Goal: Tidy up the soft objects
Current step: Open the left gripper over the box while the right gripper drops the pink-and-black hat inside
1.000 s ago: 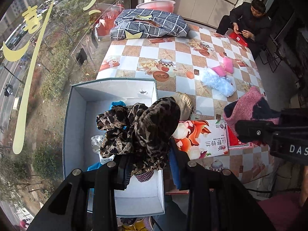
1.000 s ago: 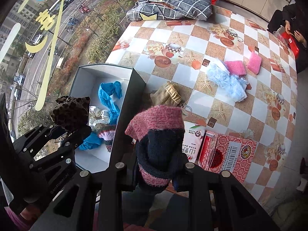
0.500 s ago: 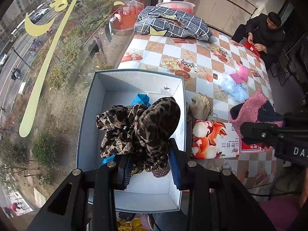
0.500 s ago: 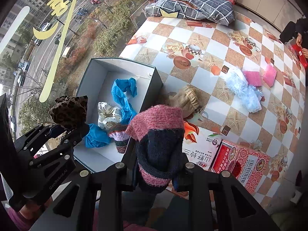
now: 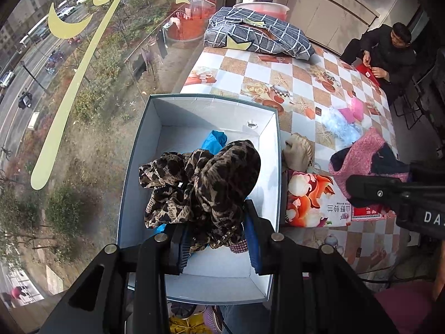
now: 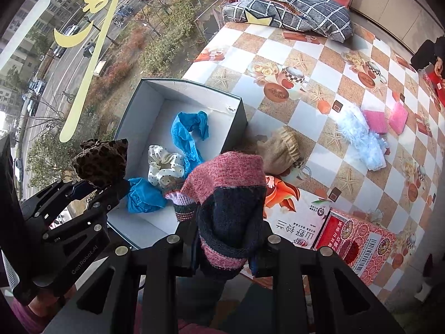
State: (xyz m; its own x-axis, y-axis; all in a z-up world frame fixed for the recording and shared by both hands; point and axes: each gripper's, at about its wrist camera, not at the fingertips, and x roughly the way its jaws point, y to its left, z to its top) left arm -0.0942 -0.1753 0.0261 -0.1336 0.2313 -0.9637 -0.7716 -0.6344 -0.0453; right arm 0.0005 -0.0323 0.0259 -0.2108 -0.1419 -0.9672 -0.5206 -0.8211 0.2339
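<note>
Left gripper clamps leopard cloth over the box — contact with contents unclear. Right gripper clamps a pink-navy knit beside it.

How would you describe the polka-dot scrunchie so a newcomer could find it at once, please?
Look into the open white box at the window-side edge of the table. The scrunchie lies on its floor between two crumpled blue cloths; it alone is cream with small black dots.

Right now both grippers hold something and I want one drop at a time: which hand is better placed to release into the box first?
Left. The left gripper holds the leopard-print cloth directly over the open box. The right gripper, gripping the pink-and-navy knit, hangs beside the box, over its near corner.
</note>
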